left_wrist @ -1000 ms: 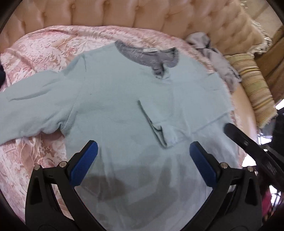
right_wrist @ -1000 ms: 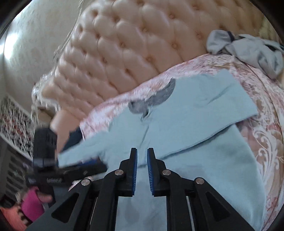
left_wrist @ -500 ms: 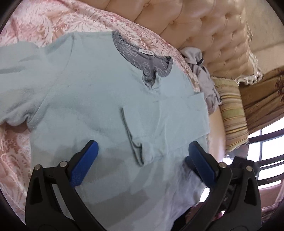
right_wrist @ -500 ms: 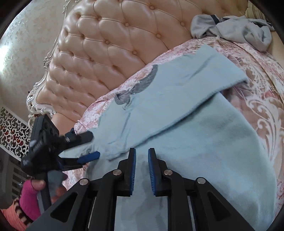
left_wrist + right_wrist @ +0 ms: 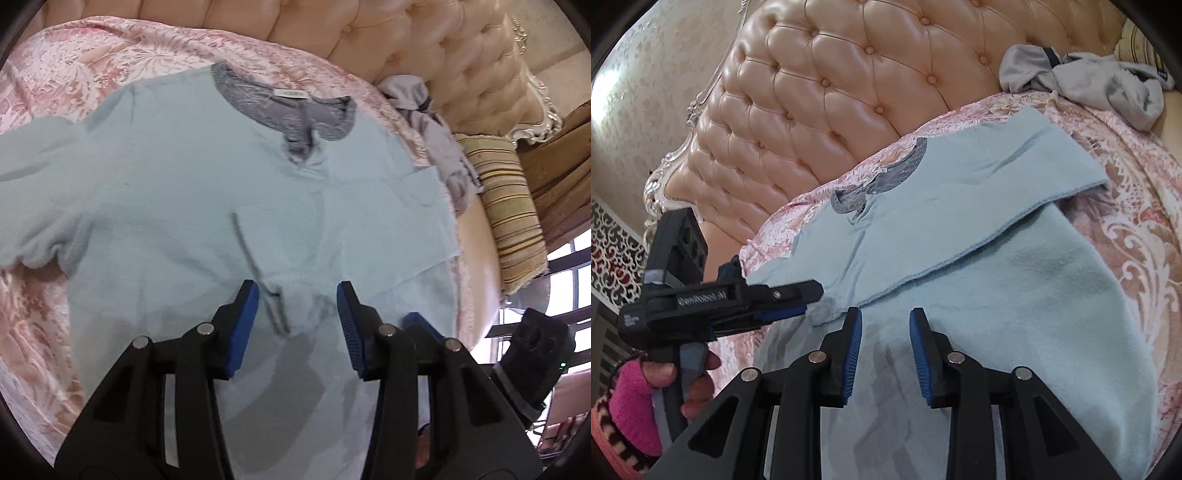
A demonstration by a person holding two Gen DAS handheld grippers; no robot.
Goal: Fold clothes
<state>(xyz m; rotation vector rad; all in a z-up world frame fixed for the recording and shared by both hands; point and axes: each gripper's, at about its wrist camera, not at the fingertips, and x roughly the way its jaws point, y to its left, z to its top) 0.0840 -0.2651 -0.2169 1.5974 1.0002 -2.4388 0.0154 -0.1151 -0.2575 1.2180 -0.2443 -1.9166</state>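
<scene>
A light blue long-sleeved shirt [image 5: 166,184] with a grey collar [image 5: 295,107] lies face up on a pink floral bedspread [image 5: 55,74]. One sleeve [image 5: 369,229] is folded across the chest, and its cuff [image 5: 275,306] ends between the fingers of my left gripper [image 5: 297,299], which is about half open just above it. The other sleeve [image 5: 29,184] lies spread out to the left. My right gripper [image 5: 885,321] hovers low over the shirt's body [image 5: 1034,295], partly open and holding nothing. In the right wrist view the left gripper [image 5: 790,295] sits at the folded sleeve's [image 5: 960,206] end.
A crumpled grey garment [image 5: 1108,85] lies against the tufted headboard [image 5: 849,92]. A striped cushion [image 5: 509,206] rests at the bed's right edge, with a window beyond it. A hand in a pink sleeve [image 5: 631,413] holds the left gripper.
The left jaws have narrowed from wide open to about half, and that gripper has moved in over the folded sleeve's cuff. The right jaws, shut before, have opened.
</scene>
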